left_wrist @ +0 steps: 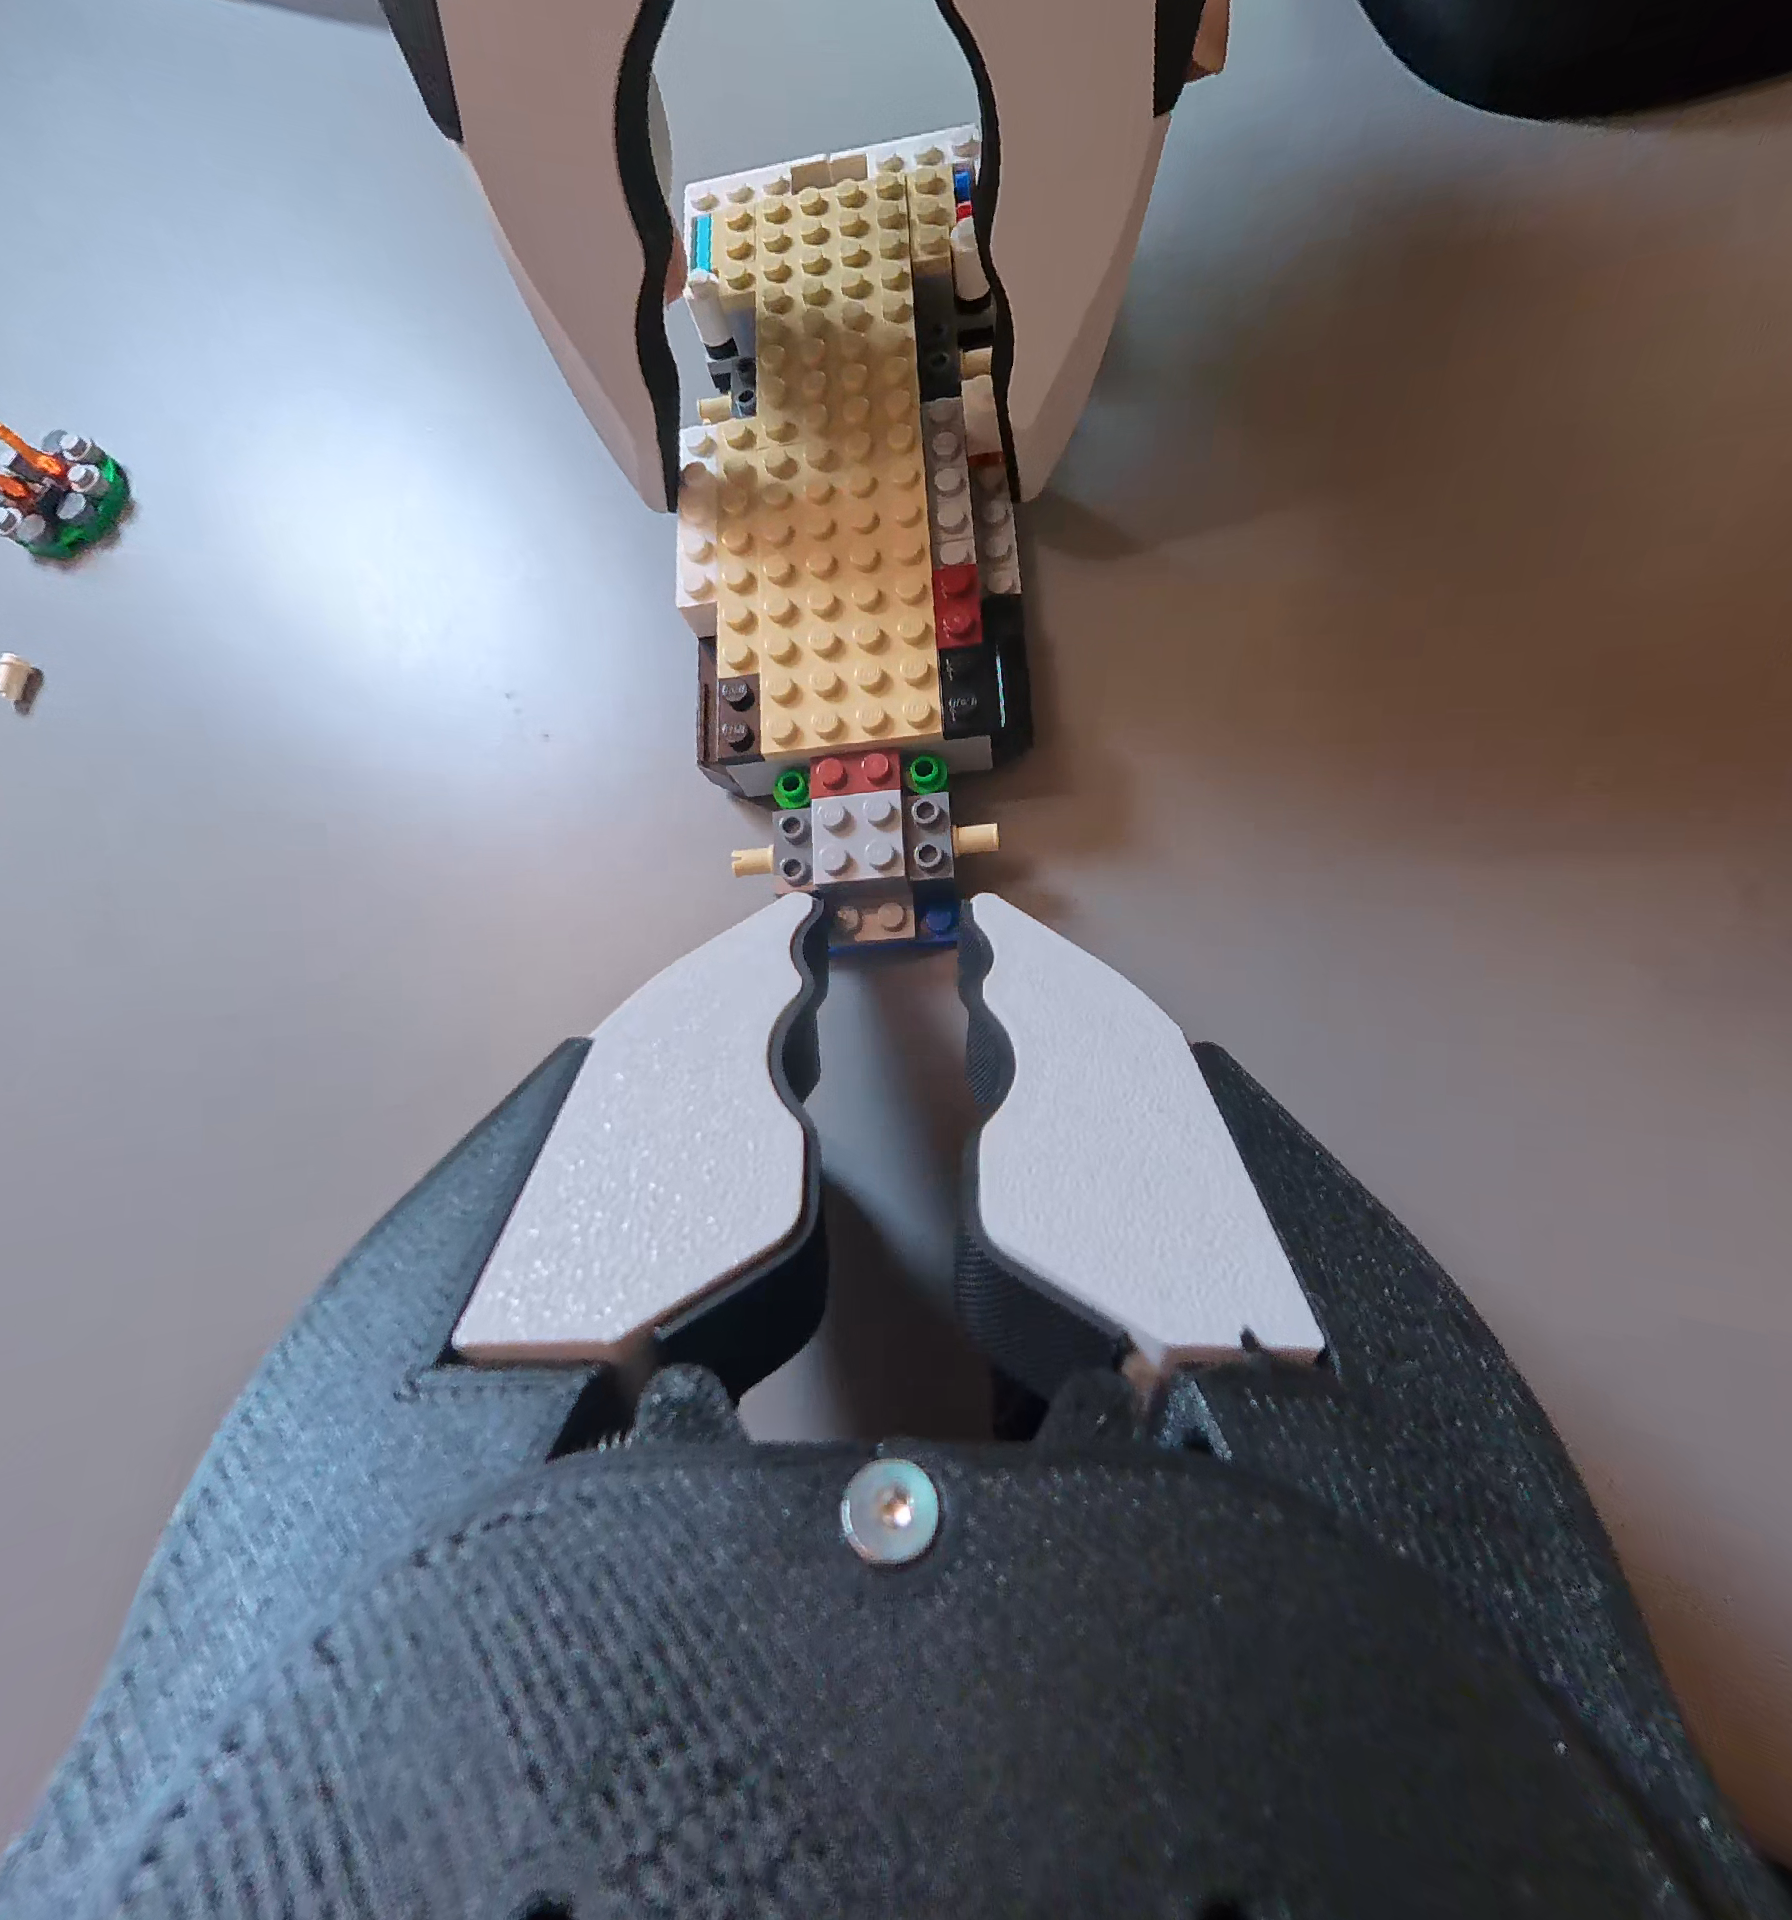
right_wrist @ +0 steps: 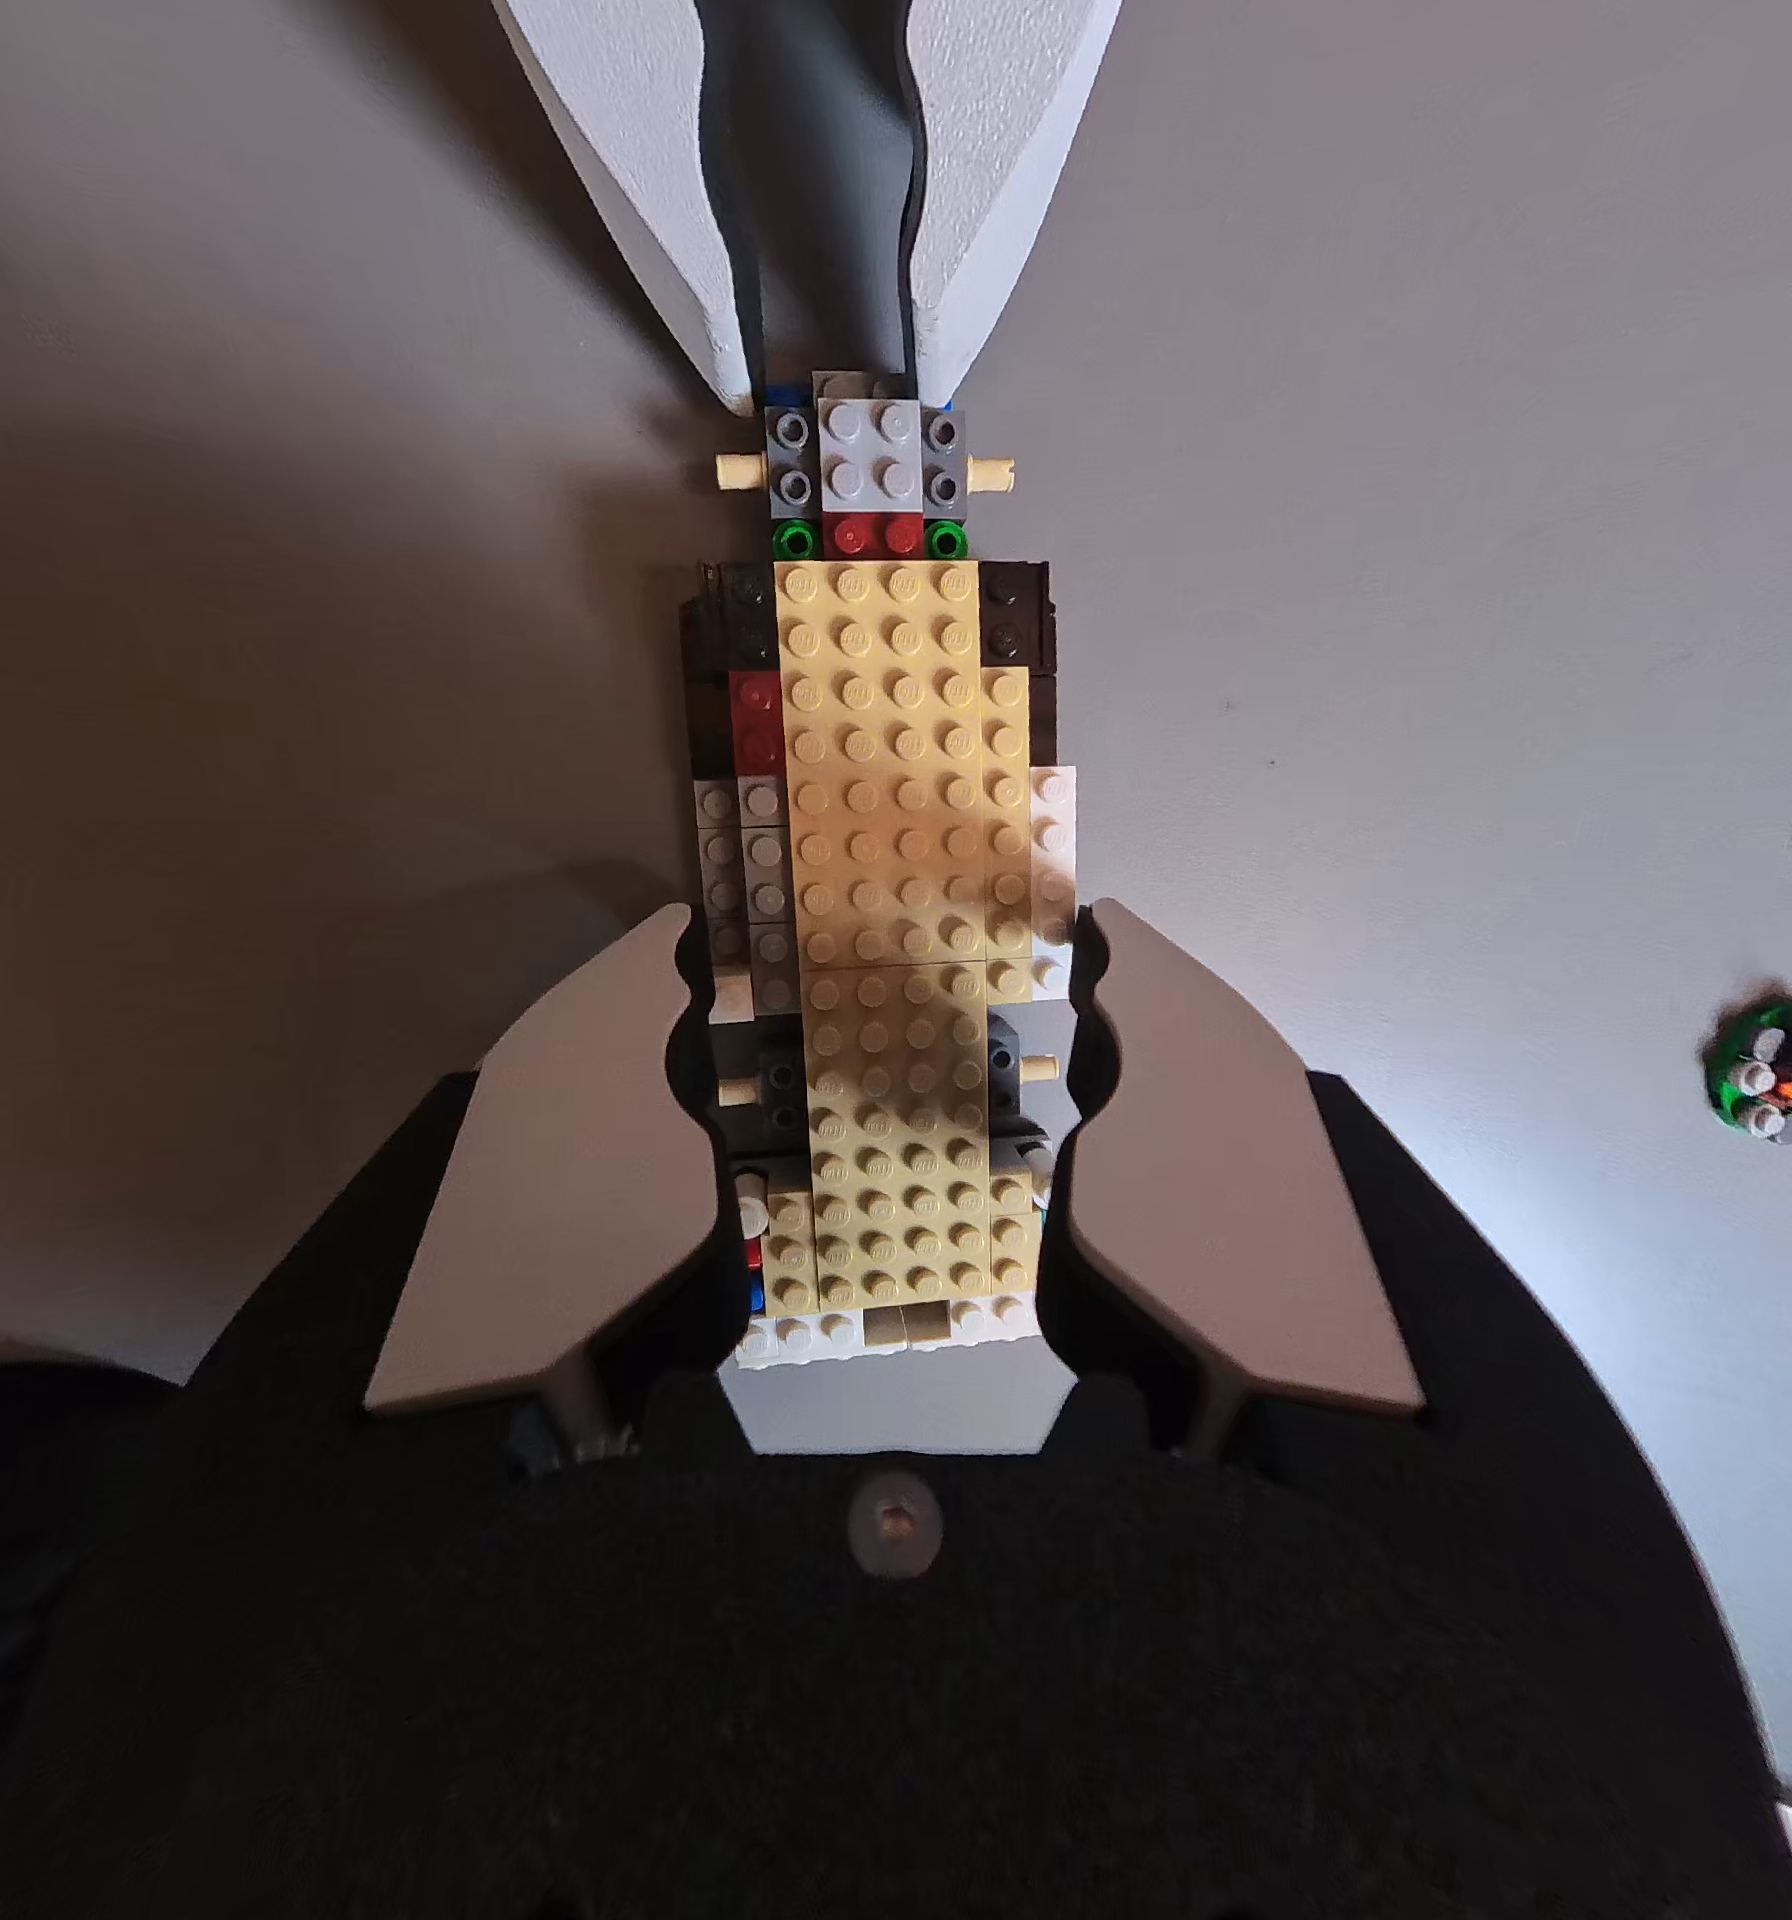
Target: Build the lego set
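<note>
Jaws: left gripper (left_wrist: 894,920) clamped on narrow blue-and-tan end of brick model (left_wrist: 830,540), frame centre; right gripper (right_wrist: 881,935) straddling its wide end, pads look pressed on the sides | handling: likely light, rigid, may snap at joints, grip the flanks | look: tan studded top, grey, red, green bits | grey worktop (left_wrist: 1391,727).

Left tool (left_wrist: 894,920) narrowly parted, right tool (right_wrist: 884,940) spread wide, tips facing each other
</note>
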`<state>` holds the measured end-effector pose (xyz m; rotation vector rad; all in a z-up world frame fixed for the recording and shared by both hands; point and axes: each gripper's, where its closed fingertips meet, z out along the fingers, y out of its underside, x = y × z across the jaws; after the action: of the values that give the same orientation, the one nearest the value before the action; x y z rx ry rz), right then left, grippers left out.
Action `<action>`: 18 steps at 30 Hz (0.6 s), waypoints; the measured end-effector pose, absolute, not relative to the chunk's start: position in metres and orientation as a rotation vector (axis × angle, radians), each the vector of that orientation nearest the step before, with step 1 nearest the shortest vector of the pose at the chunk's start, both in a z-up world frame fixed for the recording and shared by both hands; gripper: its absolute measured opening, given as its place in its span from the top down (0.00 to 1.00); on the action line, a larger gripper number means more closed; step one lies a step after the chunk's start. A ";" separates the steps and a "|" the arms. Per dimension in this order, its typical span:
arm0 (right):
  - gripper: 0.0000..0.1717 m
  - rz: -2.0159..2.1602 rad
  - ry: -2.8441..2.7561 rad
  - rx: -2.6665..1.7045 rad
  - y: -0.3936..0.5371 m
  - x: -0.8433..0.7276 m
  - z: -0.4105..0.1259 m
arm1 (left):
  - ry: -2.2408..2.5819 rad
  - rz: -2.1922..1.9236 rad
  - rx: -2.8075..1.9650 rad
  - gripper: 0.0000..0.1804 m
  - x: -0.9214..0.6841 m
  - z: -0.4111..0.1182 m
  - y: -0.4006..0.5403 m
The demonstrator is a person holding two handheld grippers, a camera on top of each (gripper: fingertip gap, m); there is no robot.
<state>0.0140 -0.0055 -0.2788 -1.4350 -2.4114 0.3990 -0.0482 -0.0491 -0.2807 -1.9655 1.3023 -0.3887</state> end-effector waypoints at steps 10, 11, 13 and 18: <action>0.61 0.415 -2.392 -1.441 -0.006 0.013 -0.279 | 1.289 -0.402 -1.972 0.87 -0.049 -0.281 -0.049; 0.61 0.424 -2.380 -1.440 -0.006 0.012 -0.279 | 1.287 -0.401 -1.973 0.87 -0.049 -0.281 -0.049; 0.60 0.446 -2.363 -1.438 -0.007 0.012 -0.279 | 1.289 -0.400 -1.971 0.87 -0.049 -0.281 -0.050; 0.59 0.447 -2.361 -1.417 -0.005 0.015 -0.278 | 1.245 -0.446 -1.978 0.83 -0.050 -0.276 -0.048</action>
<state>0.0148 -0.0049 -0.2781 -1.4173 -2.3614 0.4469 -0.0502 -0.0481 -0.2755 -1.9783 1.2453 -0.4459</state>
